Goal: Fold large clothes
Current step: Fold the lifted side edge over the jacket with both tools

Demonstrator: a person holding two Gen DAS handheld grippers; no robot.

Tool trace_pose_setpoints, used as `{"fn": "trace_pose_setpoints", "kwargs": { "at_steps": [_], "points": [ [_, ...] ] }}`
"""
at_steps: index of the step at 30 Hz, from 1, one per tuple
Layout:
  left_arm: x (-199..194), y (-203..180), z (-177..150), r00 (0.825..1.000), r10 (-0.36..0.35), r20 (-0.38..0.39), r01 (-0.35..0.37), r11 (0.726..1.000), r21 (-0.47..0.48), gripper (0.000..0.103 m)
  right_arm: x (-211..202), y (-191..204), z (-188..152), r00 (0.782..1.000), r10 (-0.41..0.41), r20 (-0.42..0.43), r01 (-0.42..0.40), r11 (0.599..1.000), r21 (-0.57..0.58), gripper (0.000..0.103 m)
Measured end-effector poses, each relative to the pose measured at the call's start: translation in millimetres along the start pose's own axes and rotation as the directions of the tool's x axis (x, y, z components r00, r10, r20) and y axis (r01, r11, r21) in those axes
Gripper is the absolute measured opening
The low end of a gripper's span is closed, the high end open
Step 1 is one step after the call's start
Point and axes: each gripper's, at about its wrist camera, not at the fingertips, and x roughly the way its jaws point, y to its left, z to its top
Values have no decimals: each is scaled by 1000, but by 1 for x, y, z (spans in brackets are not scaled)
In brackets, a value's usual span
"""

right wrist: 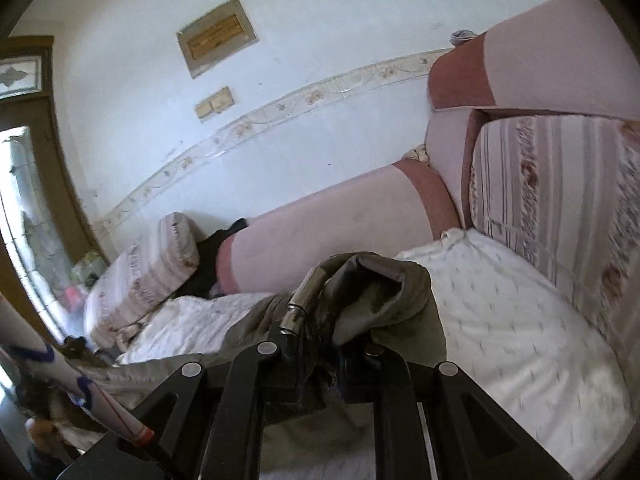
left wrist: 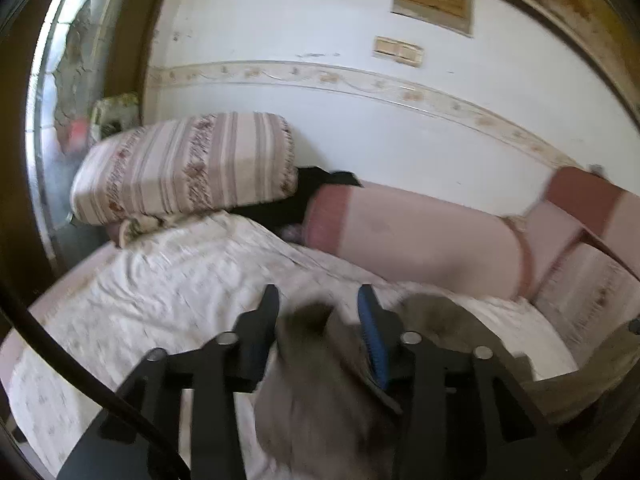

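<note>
A grey-olive garment (left wrist: pixel 320 392) hangs bunched above the white bed sheet (left wrist: pixel 160 288). In the left wrist view my left gripper (left wrist: pixel 320 300) has its jaws apart with a blurred fold of the garment between them. The fold rests against the blue-padded finger (left wrist: pixel 370 320), and no firm pinch shows. In the right wrist view my right gripper (right wrist: pixel 320 344) is shut on the garment (right wrist: pixel 380 292). Its fingertips are buried in dark cloth beside a small silver metal piece (right wrist: pixel 298 308). The rest of the garment trails left across the sheet (right wrist: pixel 500 320).
A striped pillow (left wrist: pixel 188 164) lies at the bed's far left, and another (right wrist: pixel 560 200) lies at the right. A pink bolster (left wrist: pixel 420 232) runs along the white wall, with black cloth (left wrist: pixel 288 204) beside it. A person's patterned sleeve (right wrist: pixel 60 376) is at the lower left.
</note>
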Motion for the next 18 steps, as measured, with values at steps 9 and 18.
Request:
{"fn": "trace_pose_setpoints", "kwargs": {
  "at_steps": [9,18],
  "points": [
    [51,50,43,991,130,36,-127,988,-93,56,171,-26,31,983,-152,-101,157,987,36,12],
    [115,8,-24,995,44,-90,-37,996,78,56,281,-66,5,936,-234,-263,261,962,74,23]
  ]
}}
